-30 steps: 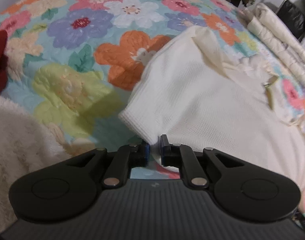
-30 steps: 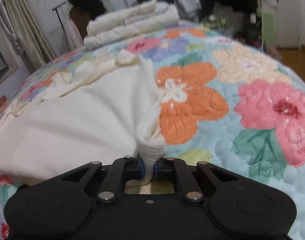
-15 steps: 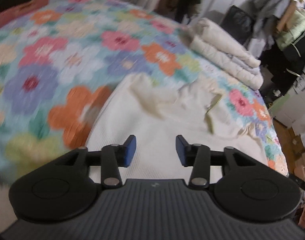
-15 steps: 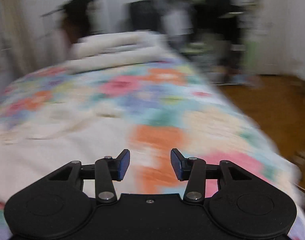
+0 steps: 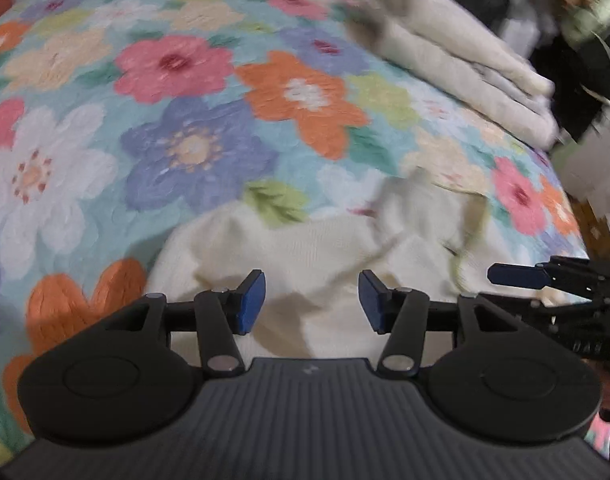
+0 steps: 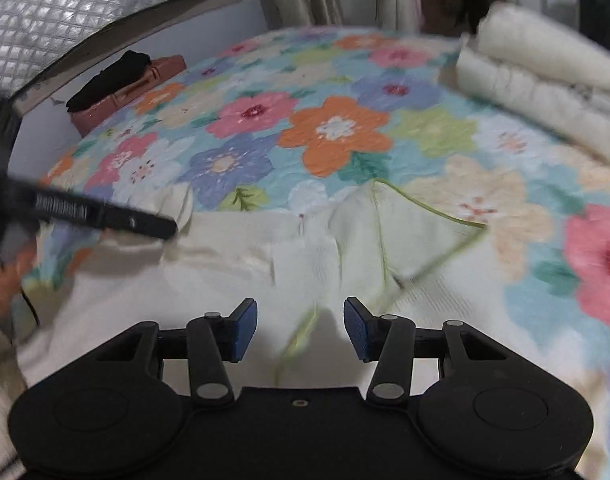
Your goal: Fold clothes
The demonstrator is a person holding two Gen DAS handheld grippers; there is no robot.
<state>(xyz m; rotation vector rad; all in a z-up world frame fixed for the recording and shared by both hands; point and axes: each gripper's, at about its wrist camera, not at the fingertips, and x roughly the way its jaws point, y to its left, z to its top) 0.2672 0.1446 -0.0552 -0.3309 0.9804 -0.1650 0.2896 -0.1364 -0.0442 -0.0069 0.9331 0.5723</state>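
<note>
A cream knit garment lies spread on the floral quilt, its far edge rumpled and trimmed with a thin green cord. My left gripper hovers over the garment's far left part. Its jaws are opening and nothing is between the blue pads. My right gripper hovers over the garment near the green cord, its jaws also opening and empty. One right finger shows at the right edge of the left wrist view. The left gripper's black body crosses the left of the right wrist view.
A stack of folded cream bedding lies at the quilt's far right. A brown case with a black cloth on it sits at the far left by the wall. A hand shows at the left edge.
Both grippers have let go of the garment's near corners and opened. They have swung forward over the garment toward its far edge.
</note>
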